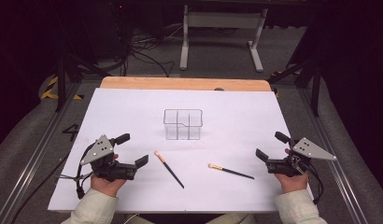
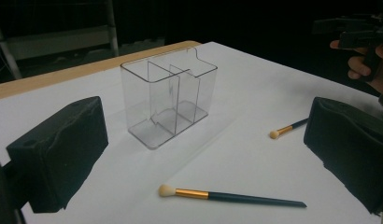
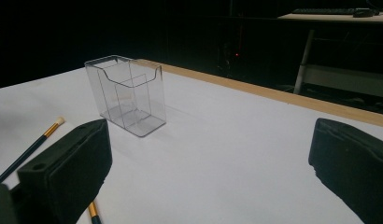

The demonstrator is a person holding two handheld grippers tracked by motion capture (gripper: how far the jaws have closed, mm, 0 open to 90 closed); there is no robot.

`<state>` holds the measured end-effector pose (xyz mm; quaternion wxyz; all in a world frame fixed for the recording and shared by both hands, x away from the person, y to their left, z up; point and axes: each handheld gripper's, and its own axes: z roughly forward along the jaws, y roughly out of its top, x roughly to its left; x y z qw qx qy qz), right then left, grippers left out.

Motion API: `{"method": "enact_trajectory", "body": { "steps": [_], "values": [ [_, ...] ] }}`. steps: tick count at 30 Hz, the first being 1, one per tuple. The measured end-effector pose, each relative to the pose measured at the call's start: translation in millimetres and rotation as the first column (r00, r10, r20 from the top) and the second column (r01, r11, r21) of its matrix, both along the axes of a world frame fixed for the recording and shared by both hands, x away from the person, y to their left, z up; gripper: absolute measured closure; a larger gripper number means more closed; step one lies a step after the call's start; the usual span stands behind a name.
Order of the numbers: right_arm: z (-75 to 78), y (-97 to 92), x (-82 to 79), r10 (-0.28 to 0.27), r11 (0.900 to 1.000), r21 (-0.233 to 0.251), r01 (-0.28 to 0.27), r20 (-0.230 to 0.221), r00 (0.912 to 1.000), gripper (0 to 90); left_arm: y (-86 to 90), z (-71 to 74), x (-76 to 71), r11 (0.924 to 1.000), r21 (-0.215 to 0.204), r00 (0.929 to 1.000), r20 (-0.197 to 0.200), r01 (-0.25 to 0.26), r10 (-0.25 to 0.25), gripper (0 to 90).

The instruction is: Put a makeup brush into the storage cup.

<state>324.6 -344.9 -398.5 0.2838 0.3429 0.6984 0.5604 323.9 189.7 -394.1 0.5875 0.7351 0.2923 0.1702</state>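
A clear plastic organizer (image 1: 182,124) with several compartments stands upright in the middle of the white sheet (image 1: 133,107). Two dark-handled makeup brushes with gold ferrules lie in front of it: one (image 1: 169,169) left of centre, the other (image 1: 230,171) to its right. My left gripper (image 1: 132,149) is open at the front left, held in a hand. My right gripper (image 1: 271,145) is open at the front right. In the left gripper view the organizer (image 2: 168,102) and both brushes (image 2: 231,196) (image 2: 287,129) lie ahead of the open jaws. The right gripper view shows the organizer (image 3: 126,95) and a brush (image 3: 31,147).
A wooden table edge (image 1: 185,84) runs along the back of the sheet. Beyond it on the floor stand a white table frame (image 1: 222,21) and loose cables (image 1: 143,46). Metal rails (image 1: 35,154) flank both sides of the table.
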Motion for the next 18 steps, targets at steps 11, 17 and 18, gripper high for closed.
{"method": "enact_trajectory", "body": {
  "steps": [11,17,18],
  "values": [
    [-1.4,0.3,0.3,-0.002,0.9999,-0.010,0.002,-0.008,1.0000,0.0,-16.7,4.0,5.0,0.9994,0.023,0.9993,-0.026,0.026,-0.026,0.1],
    [-1.6,0.7,0.5,-0.001,0.9999,-0.012,0.001,-0.009,1.0000,0.0,-24.7,10.0,10.4,0.9973,0.073,0.9967,-0.081,0.008,-0.002,0.3],
    [-1.5,0.8,0.5,0.001,0.9999,-0.012,-0.001,-0.009,1.0000,0.0,-27.0,11.6,11.7,0.9959,0.090,0.9947,-0.102,0.001,0.008,0.3]
  ]
}}
